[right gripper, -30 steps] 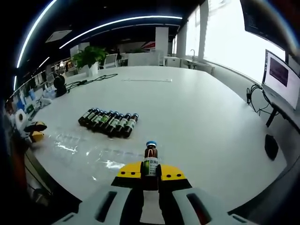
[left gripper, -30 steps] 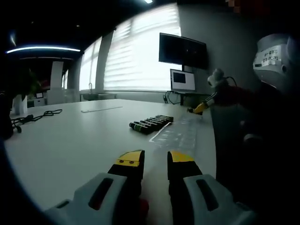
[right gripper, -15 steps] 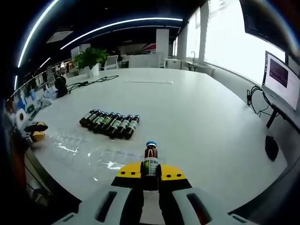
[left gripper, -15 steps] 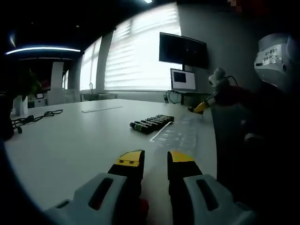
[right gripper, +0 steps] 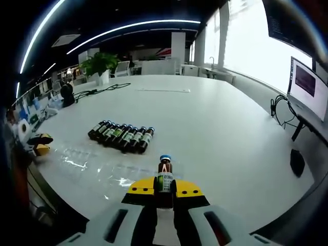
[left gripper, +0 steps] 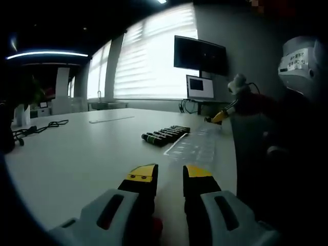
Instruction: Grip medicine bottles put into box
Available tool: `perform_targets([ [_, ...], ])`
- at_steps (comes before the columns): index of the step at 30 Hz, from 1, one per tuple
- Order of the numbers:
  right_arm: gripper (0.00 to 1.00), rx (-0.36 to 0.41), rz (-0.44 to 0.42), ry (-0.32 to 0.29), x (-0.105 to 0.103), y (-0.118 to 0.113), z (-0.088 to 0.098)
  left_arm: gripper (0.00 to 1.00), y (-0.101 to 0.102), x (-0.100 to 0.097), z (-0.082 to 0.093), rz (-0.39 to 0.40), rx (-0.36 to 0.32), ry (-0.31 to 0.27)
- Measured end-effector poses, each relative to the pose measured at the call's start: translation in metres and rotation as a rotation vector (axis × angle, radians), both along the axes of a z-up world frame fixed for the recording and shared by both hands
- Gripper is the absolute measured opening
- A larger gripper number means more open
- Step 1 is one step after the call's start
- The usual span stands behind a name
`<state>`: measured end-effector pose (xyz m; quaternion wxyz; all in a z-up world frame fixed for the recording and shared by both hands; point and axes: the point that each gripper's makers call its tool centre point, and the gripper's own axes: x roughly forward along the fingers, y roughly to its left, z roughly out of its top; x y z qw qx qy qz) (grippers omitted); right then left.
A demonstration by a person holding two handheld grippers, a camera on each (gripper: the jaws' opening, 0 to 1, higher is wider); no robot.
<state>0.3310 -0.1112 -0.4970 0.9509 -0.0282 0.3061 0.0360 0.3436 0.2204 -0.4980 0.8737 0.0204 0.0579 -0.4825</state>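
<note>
One upright medicine bottle (right gripper: 164, 174) clamped in right tongs (right gripper: 164, 188); left tongs (left gripper: 170, 172) apart, empty.

We are in an office, judging by the long white table (right gripper: 215, 123), the wall screen (left gripper: 200, 54) above a monitor (left gripper: 200, 87), the blinds (left gripper: 148, 56), ceiling light strips (right gripper: 128, 25) and a potted plant (right gripper: 97, 64).

Wall monitor (left gripper: 200, 55), potted plant (right gripper: 95, 63), black cable (right gripper: 100, 89) on white table (right gripper: 205, 118).
</note>
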Motion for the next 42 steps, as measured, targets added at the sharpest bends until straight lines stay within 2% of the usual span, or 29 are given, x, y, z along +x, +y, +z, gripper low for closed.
perform_targets([
  [25, 0.07, -0.002, -0.003, -0.019, -0.001, -0.001, 0.005, 0.14, 0.0, 0.0, -0.001, 0.006, 0.01, -0.002],
  [31, 0.07, -0.012, -0.011, -0.012, -0.001, -0.001, 0.001, 0.14, 0.0, 0.0, -0.002, 0.007, 0.013, -0.002],
  [34, 0.05, -0.017, -0.024, -0.02, 0.0, -0.004, 0.002, 0.14, 0.0, 0.0, -0.002, 0.007, 0.012, -0.001],
  [35, 0.0, -0.023, -0.031, -0.021, 0.002, -0.006, 0.002, 0.14, 0.0, 0.0, -0.002, 0.006, 0.012, -0.002],
  [39, 0.0, -0.071, -0.024, -0.01, 0.005, -0.008, -0.003, 0.14, -0.001, 0.0, -0.001, 0.006, 0.011, -0.002],
  [42, 0.0, -0.057, -0.023, -0.01, 0.004, -0.007, -0.006, 0.14, -0.001, 0.0, -0.001, 0.005, 0.011, -0.002],
])
